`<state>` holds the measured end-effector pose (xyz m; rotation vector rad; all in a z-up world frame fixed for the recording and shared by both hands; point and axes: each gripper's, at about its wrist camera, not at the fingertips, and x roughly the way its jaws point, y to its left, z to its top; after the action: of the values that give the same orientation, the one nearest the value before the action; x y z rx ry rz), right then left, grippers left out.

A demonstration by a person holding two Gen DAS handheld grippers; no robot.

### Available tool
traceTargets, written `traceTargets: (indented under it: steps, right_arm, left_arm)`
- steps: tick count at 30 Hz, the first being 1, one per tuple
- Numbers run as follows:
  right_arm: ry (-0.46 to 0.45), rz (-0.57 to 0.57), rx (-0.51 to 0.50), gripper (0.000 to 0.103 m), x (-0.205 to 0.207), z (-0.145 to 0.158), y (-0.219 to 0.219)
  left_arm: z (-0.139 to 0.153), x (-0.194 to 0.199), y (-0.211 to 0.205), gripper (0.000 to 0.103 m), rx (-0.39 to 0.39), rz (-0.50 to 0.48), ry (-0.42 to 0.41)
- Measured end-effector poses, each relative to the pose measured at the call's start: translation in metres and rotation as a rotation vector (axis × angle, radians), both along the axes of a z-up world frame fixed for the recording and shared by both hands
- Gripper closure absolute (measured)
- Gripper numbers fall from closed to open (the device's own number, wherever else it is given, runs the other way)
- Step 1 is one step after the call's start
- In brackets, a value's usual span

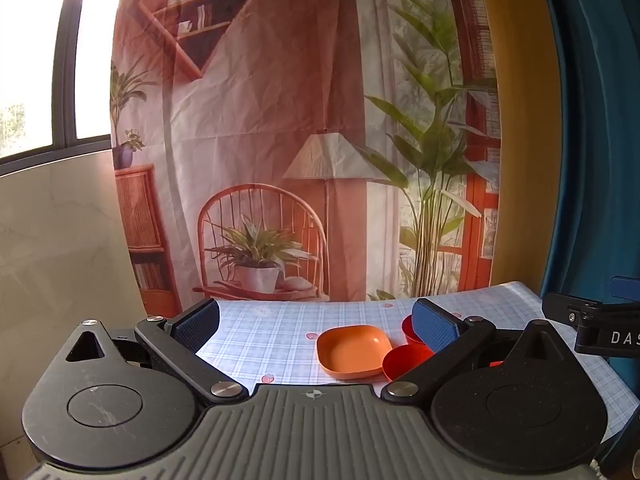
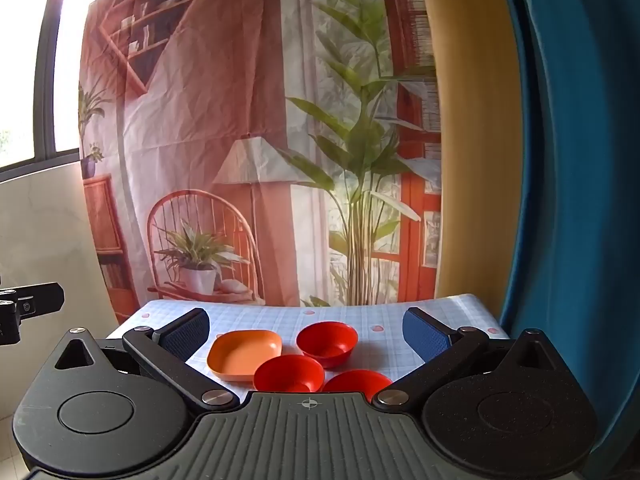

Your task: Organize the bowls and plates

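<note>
An orange square plate (image 2: 245, 352) lies on the checked tablecloth (image 2: 384, 344), with three red bowls beside it: one behind (image 2: 327, 342), one in front (image 2: 289, 373) and one at the near right (image 2: 357, 381), partly hidden by the gripper body. My right gripper (image 2: 307, 330) hovers above and short of them, open and empty. The left wrist view shows the same plate (image 1: 352, 350) and two red bowls (image 1: 404, 360) (image 1: 410, 330), partly hidden behind the right finger (image 1: 434, 326). My left gripper (image 1: 316, 322) is open with nothing between its fingers.
A printed backdrop (image 1: 304, 120) of a room hangs behind the table's far edge. A blue curtain (image 2: 580, 160) stands at the right. The right gripper's body (image 1: 600, 328) shows at the left view's right edge; the left gripper's body (image 2: 24, 312) at the right view's left edge.
</note>
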<state>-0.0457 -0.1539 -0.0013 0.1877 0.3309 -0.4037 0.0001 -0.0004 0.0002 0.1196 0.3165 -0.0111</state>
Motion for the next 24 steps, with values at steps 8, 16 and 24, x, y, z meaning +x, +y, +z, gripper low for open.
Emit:
traceTargets:
  steps: [8, 16, 24]
  right_arm:
    - [-0.002, 0.000, 0.011, 0.000, -0.0012, -0.0002, -0.0006]
    - [0.000, -0.001, 0.012, 0.000, -0.0015, 0.0008, -0.0010]
    - [0.000, -0.002, 0.013, 0.000, -0.0014, 0.0017, -0.0011]
  left_arm:
    - [0.0001, -0.0004, 0.0003, 0.000, -0.015, 0.010, 0.007]
    - [-0.0004, -0.0017, -0.0013, 0.000, -0.013, 0.007, -0.001]
    - [0.0009, -0.0028, 0.0006, 0.000, -0.011, 0.003, -0.002]
